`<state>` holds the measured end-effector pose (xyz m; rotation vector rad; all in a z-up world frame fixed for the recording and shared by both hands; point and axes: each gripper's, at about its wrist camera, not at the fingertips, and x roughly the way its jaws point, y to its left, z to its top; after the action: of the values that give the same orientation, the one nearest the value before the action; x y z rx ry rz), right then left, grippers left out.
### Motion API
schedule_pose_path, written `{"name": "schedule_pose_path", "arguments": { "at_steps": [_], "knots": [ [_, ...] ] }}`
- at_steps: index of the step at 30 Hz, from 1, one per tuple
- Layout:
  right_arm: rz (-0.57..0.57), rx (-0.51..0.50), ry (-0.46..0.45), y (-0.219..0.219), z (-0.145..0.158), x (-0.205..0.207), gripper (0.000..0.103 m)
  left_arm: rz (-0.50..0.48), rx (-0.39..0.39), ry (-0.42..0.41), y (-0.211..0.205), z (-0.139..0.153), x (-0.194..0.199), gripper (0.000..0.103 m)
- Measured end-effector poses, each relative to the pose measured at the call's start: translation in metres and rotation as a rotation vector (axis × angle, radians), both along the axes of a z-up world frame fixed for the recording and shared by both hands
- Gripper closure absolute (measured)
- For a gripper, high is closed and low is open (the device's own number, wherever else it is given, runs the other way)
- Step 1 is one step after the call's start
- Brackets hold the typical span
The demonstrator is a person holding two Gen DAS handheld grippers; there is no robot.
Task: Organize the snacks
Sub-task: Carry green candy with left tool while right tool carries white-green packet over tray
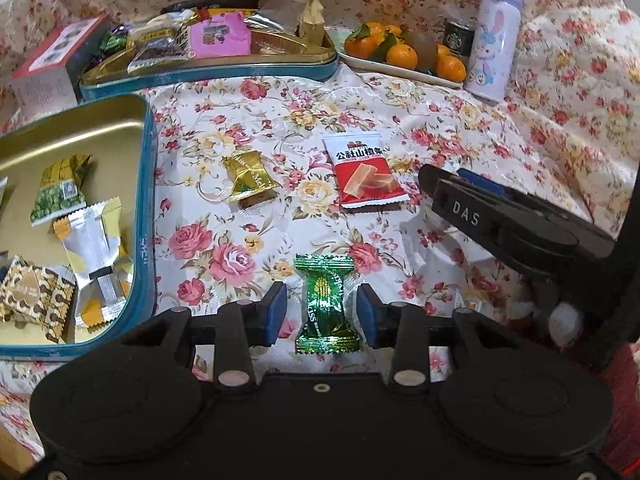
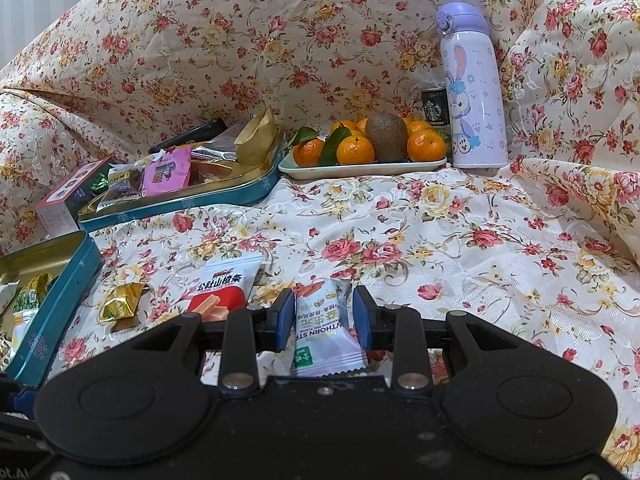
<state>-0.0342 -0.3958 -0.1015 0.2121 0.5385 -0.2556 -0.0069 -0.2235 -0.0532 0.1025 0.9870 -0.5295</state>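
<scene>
both grippers mid-pick: left [image 1: 322, 312] fingers wide round green candy [image 1: 325, 304], right [image 2: 322, 314] narrow round white pack [image 2: 326, 330]; next close, lift, go to tin [image 1: 146, 208].

Two tins [image 1: 146, 184], four loose snacks [image 1: 325, 304], one bottle [image 2: 472, 92].

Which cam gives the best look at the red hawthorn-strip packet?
Left wrist. The red hawthorn-strip packet lies flat and fully visible on the floral cloth, label readable. In the right wrist view its lower part is hidden behind the right gripper.
</scene>
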Motion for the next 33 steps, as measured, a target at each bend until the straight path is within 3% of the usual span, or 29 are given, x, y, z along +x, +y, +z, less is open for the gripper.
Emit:
{"name": "schedule_pose_path", "arguments": {
  "at_steps": [6, 13, 19, 24, 30, 33],
  "knots": [
    [0.000, -0.001, 0.001, 0.000, 0.000, 0.000, 0.071, -0.017, 0.049, -0.053, -0.009, -0.002, -0.009, 0.056],
    [-0.003, -0.008, 0.005, 0.001, 0.000, 0.000, 0.072, -0.022, 0.019, -0.054, -0.003, -0.003, -0.008, 0.057],
    [-0.025, -0.050, 0.023, 0.006, 0.001, 0.001, 0.078, 0.000, 0.015, -0.050, 0.005, -0.002, -0.004, 0.078],
    [-0.066, -0.113, 0.067, 0.019, 0.003, -0.001, 0.079, 0.003, -0.017, -0.033, 0.011, -0.002, -0.001, 0.079],
    [-0.149, -0.001, 0.039, 0.019, 0.014, -0.028, 0.080, 0.006, -0.042, 0.000, 0.016, 0.001, 0.003, 0.080],
    [-0.170, 0.033, 0.002, 0.022, 0.024, -0.048, 0.080, -0.002, -0.050, -0.027, 0.020, 0.009, -0.004, 0.080]
  ]
}}
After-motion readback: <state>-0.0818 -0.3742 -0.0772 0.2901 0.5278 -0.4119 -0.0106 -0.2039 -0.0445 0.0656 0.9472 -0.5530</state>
